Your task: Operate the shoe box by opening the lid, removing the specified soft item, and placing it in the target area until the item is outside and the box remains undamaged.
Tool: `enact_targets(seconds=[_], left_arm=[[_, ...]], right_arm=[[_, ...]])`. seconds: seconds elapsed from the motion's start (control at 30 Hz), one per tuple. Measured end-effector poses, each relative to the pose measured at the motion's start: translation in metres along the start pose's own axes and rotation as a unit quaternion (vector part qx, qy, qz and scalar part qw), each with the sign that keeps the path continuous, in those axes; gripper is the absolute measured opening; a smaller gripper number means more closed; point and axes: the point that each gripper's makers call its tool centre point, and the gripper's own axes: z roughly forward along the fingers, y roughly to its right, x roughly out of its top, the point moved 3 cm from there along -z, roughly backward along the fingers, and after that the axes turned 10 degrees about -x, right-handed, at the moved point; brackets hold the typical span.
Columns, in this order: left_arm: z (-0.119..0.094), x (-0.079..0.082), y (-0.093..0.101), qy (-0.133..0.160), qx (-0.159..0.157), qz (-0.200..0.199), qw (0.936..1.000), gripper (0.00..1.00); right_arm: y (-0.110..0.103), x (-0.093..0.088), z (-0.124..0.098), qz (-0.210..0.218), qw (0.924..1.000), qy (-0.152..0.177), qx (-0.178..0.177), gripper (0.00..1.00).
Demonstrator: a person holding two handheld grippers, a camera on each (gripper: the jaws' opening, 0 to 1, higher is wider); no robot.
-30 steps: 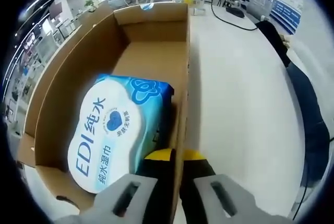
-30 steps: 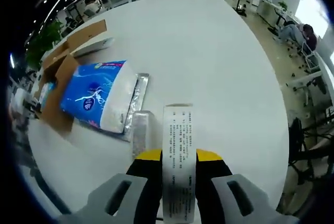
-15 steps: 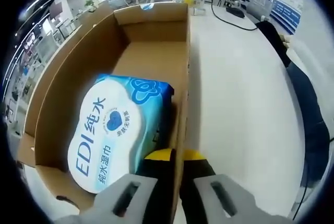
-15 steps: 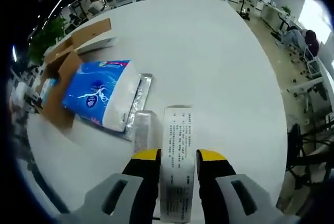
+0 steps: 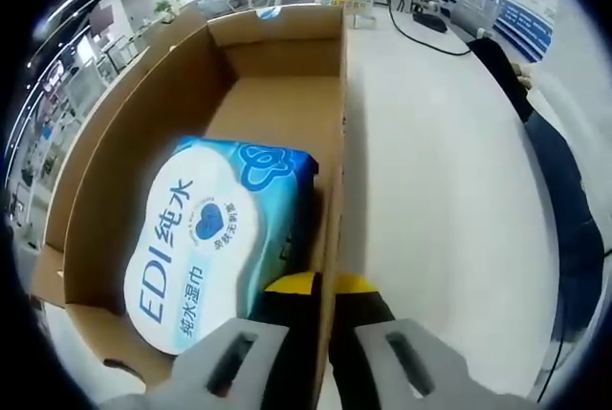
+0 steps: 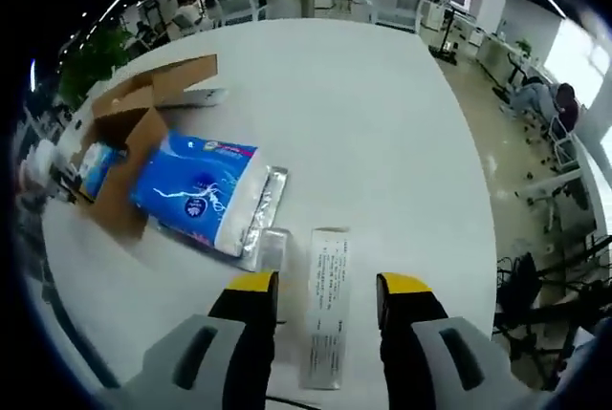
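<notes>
Left gripper clamped the brown cardboard shoe box wall; right gripper sat released, straddling the flat silver-white packet on the white table.

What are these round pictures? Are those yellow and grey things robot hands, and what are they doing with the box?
They are grabbing tools a person holds, one in each hand, each with a small camera on it. In the left gripper view, the left gripper pinches the side wall of the open brown cardboard box. Inside lies a soft light-blue pack of wet wipes. In the right gripper view, the right gripper is open above the white table. Between its jaws lies a flat white pack with small print, not squeezed. Beside it lies a blue and white soft pack with a silver edge.
</notes>
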Motion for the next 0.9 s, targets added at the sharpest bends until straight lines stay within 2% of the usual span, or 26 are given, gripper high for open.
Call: enact_targets(seconds=[0.1,0.17,0.2,0.27,0.43,0.67,0.77,0.8,0.9], left_arm=[[0.000,0.000,0.000,0.001,0.001,0.002,1.0000,0.02],[0.000,0.000,0.000,0.001,0.001,0.002,1.0000,0.02],[0.000,0.000,0.000,0.000,0.000,0.001,1.0000,0.02],[0.000,-0.001,0.000,0.001,-0.002,0.001,1.0000,0.02],[0.000,0.000,0.000,0.001,-0.001,0.002,1.0000,0.02],[0.000,0.000,0.001,0.002,0.001,0.007,1.0000,0.02],[0.000,0.000,0.001,0.002,0.003,0.005,1.0000,0.02],[0.000,0.000,0.001,0.002,0.002,0.006,1.0000,0.02],[0.000,0.000,0.001,0.004,0.001,0.012,0.9999,0.02]], right_arm=[[-0.007,0.015,-0.016,-0.025,0.9994,0.026,-0.003,0.51],[-0.012,0.023,-0.026,-0.031,0.9989,0.036,-0.003,0.52],[-0.017,0.032,-0.033,-0.049,0.9973,0.055,0.001,0.53],[-0.025,0.041,-0.047,-0.053,0.9969,0.058,-0.001,0.54],[-0.044,0.065,-0.069,-0.078,0.9931,0.087,0.002,0.66],[-0.086,0.095,-0.093,-0.122,0.9862,0.111,0.018,0.75],[-0.112,0.112,-0.101,-0.160,0.9767,0.136,0.042,0.77],[-0.128,0.121,-0.106,-0.179,0.9703,0.153,0.057,0.77],[-0.146,0.129,-0.109,-0.207,0.9640,0.155,0.063,0.77]])
